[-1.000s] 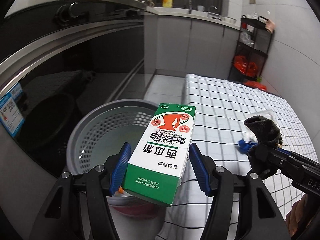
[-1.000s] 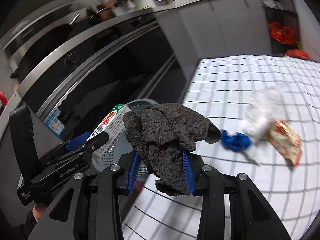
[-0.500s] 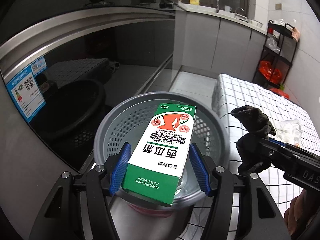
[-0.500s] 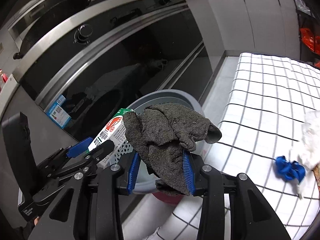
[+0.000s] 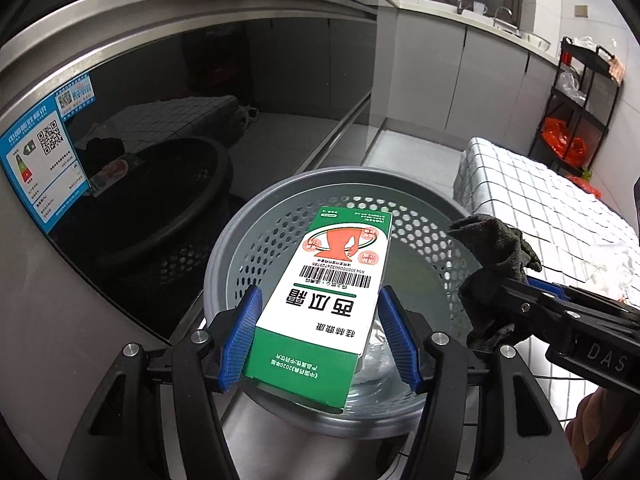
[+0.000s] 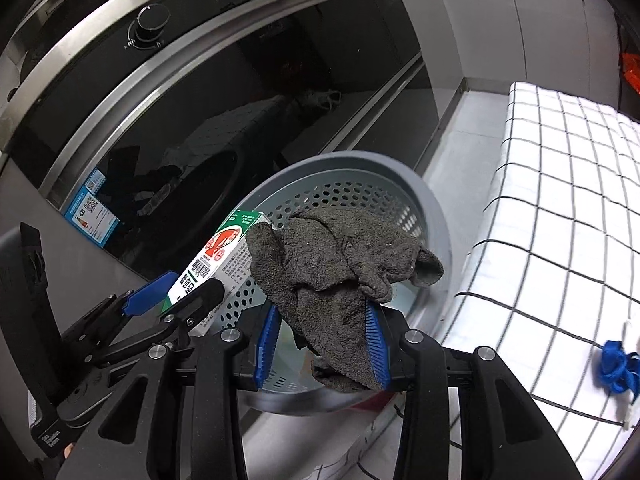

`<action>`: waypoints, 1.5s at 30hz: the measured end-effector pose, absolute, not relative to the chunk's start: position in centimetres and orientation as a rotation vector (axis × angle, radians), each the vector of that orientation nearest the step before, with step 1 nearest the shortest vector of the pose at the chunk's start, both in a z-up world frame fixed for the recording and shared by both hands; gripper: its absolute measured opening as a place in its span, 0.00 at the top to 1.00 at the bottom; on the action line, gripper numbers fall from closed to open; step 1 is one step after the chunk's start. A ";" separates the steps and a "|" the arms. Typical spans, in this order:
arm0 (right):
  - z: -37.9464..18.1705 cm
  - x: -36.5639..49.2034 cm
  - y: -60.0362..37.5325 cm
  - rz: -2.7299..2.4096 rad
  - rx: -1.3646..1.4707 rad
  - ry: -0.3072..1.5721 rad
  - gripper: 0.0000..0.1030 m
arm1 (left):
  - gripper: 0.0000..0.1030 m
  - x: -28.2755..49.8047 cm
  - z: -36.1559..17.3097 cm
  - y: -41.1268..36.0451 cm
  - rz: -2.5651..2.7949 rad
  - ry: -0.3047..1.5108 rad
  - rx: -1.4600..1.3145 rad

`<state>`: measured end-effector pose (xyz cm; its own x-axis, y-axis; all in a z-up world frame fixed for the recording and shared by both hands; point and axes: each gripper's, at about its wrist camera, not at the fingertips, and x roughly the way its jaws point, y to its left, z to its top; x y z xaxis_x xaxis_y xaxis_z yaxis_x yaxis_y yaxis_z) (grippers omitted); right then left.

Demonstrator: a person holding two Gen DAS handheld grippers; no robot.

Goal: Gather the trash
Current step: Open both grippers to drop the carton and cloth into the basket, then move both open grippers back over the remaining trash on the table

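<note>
My left gripper is shut on a green and white carton with a barcode, held over the mouth of a grey perforated bin. The right gripper is shut on a crumpled dark grey cloth, which hangs over the same bin. In the left wrist view the cloth and the right gripper sit just right of the carton. In the right wrist view the carton and the left gripper show at the left. Clear plastic lies in the bin's bottom.
A glossy black appliance front with a steel band stands close behind the bin. A checked white cloth covers the table to the right, with a blue scrap and white wrapping on it. A black shelf rack stands at the far wall.
Both grippers have moved left off the table to above the bin, sinking a little, each keeping its hold. The bin now lies directly under the carton and the cloth.
</note>
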<state>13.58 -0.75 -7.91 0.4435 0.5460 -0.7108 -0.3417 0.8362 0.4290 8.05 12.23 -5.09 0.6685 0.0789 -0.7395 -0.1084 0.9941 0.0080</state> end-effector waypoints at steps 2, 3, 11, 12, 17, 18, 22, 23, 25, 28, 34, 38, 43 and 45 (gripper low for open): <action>-8.0 14.0 -0.4 0.556 0.227 0.968 0.63 | 0.43 8.3 -5.4 12.4 0.114 0.839 -0.034; -8.1 14.2 -0.1 0.557 0.222 0.970 0.63 | 0.43 8.4 -5.5 12.5 0.117 0.842 -0.034; -8.8 15.4 0.6 0.571 0.234 0.997 0.63 | 0.43 9.2 -6.2 13.1 0.123 0.862 -0.043; -8.8 15.5 0.5 0.566 0.231 0.996 0.63 | 0.43 9.2 -6.2 13.1 0.123 0.863 -0.045; -8.8 15.5 0.4 0.563 0.235 0.993 0.62 | 0.43 9.4 -6.4 13.3 0.123 0.868 -0.053; -8.7 15.6 0.2 0.561 0.240 0.989 0.60 | 0.43 9.4 -6.4 13.3 0.122 0.868 -0.056; -8.6 15.4 0.0 0.543 0.252 0.983 0.56 | 0.42 9.4 -6.4 13.5 0.119 0.872 -0.064; -8.6 15.4 0.0 0.541 0.252 0.982 0.53 | 0.42 9.3 -6.4 13.6 0.121 0.871 -0.065; -8.6 15.2 -0.2 0.535 0.254 0.976 0.49 | 0.40 9.4 -6.3 13.7 0.121 0.873 -0.070; -8.5 15.2 -0.2 0.537 0.262 0.973 0.44 | 0.36 9.3 -6.4 13.8 0.125 0.873 -0.076; -7.9 14.8 0.1 0.534 0.243 0.947 0.36 | 0.36 9.2 -6.4 13.8 0.126 0.874 -0.079; -8.0 14.9 0.0 0.536 0.244 0.947 0.36 | 0.36 9.1 -6.3 13.8 0.126 0.871 -0.078; -8.1 14.8 -0.1 0.530 0.251 0.948 0.36 | 0.36 8.9 -6.1 13.8 0.127 0.868 -0.079; -8.1 14.7 -0.2 0.527 0.254 0.948 0.36 | 0.36 8.8 -6.0 13.8 0.127 0.866 -0.078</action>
<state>14.68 -0.21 -8.08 0.4700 0.5332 -0.7035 -0.3162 0.8458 0.4298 8.82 13.79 -5.98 0.6411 0.0791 -0.7634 -0.1426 0.9896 -0.0172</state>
